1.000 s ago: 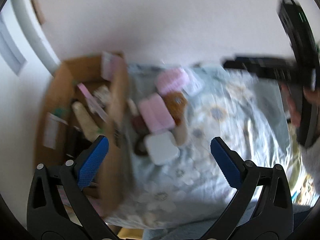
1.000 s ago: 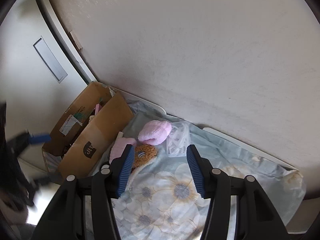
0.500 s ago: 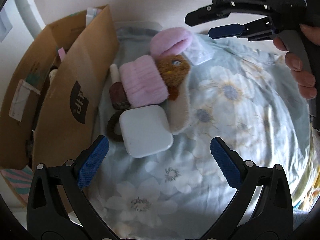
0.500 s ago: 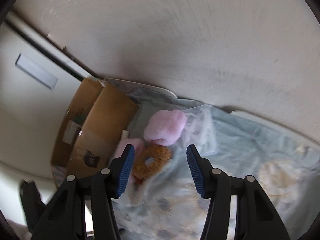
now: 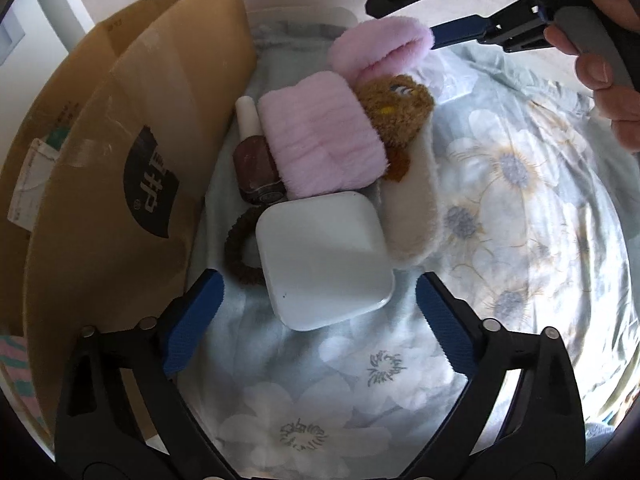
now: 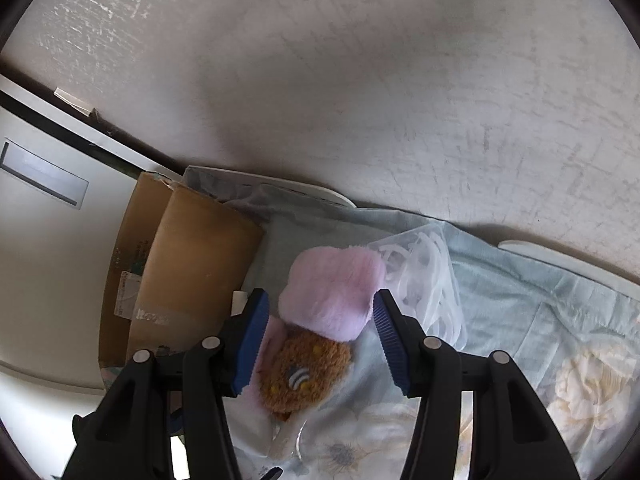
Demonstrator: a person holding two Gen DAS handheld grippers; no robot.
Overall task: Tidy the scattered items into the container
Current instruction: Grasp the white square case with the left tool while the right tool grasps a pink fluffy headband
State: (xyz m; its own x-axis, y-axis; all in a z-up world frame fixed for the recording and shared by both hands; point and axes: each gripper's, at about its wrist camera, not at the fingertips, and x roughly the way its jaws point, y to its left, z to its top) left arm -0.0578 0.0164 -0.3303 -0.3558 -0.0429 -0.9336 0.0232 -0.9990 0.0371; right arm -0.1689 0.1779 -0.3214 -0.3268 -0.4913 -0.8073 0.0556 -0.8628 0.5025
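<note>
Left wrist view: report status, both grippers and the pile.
Left gripper closing around white case, pads not touching. Right gripper open over pink fluffy roll, nothing held. Items all outside cardboard box. Hair tie tucked under case.

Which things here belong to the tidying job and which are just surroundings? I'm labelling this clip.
Part of the job:
- cardboard box
- white square case
- folded pink cloth
- pink fluffy pouch
- brown plush toy
- nail polish bottle
- dark hair tie
- clear bag of white plastic pieces

Just there:
- floral sheet
- wall
</note>
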